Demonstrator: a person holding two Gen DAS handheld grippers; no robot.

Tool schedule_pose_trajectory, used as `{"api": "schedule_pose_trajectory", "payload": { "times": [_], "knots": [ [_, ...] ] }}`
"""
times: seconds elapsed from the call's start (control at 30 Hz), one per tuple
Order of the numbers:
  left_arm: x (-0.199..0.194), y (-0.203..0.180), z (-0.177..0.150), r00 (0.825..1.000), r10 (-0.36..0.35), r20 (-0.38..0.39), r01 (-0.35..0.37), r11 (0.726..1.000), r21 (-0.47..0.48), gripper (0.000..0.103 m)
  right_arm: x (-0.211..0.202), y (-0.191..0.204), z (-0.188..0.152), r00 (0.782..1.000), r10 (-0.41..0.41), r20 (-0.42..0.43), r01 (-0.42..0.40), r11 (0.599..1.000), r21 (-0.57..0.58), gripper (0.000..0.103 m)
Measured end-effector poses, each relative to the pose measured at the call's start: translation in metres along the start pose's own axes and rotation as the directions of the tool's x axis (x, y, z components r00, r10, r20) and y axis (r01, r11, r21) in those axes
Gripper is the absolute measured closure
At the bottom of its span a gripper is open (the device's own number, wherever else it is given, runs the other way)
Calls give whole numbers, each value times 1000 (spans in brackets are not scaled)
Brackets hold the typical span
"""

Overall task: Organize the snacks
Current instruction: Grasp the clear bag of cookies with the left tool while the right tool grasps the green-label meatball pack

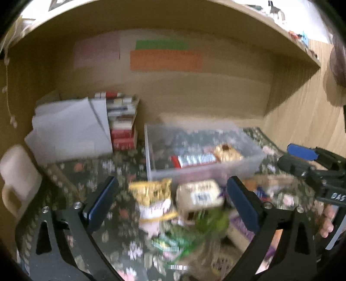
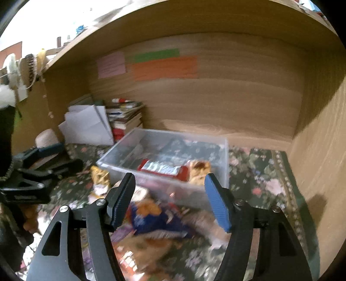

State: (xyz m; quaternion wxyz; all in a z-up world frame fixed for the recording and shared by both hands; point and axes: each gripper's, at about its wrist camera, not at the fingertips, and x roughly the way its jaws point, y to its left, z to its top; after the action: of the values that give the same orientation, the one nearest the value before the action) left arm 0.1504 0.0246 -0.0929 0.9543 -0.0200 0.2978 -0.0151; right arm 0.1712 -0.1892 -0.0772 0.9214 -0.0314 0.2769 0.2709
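A clear plastic bin [image 1: 207, 170] [image 2: 214, 140] stands on the floral cloth and holds a red and silver bar [image 1: 194, 160] [image 2: 164, 168] and a golden snack pack [image 1: 227, 153] [image 2: 200, 169]. Loose snacks lie in front of it: a yellow packet [image 1: 151, 194], a cream packet [image 1: 199, 194], a green one [image 1: 207, 222], a blue and orange bag [image 2: 151, 218]. My left gripper [image 1: 173, 203] is open and empty above this pile. My right gripper [image 2: 170, 201] is open and empty over the blue bag; it also shows at the right of the left view [image 1: 302, 160].
A stack of books [image 1: 122, 121] [image 2: 125, 116] and white papers [image 1: 71, 129] [image 2: 86, 125] stand at the back left. A cream mug [image 1: 17, 179] is at the left. Wooden walls [image 2: 320, 162] and a shelf [image 1: 237, 19] above close the nook. Coloured notes [image 2: 162, 64] hang on the back wall.
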Motion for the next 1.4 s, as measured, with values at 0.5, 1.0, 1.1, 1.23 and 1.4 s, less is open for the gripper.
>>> {"api": "schedule_pose_trajectory", "payload": {
  "times": [0.5, 1.0, 1.1, 1.23, 1.4],
  "knots": [
    [-25, 2, -72, 994, -16, -104, 8, 997, -76, 2, -28, 7, -74, 999, 2, -35, 0, 998, 67, 24],
    [6, -19, -97, 978, -91, -188, 69, 990, -119, 2, 10, 3, -103, 979, 67, -194, -46, 993, 113, 19],
    [12, -20, -97, 978, -91, -187, 70, 991, -118, 2, 20, 6, -105, 974, 86, -210, -64, 992, 110, 18],
    [15, -22, -96, 982, -99, -163, 83, 991, -104, 2, 22, 10, -105, 977, 78, -199, -61, 994, 90, 21],
    [14, -22, -94, 982, -120, -146, 105, 989, -106, 22, 21, 7, -106, 977, 93, -192, -75, 992, 97, 47]
  ]
}}
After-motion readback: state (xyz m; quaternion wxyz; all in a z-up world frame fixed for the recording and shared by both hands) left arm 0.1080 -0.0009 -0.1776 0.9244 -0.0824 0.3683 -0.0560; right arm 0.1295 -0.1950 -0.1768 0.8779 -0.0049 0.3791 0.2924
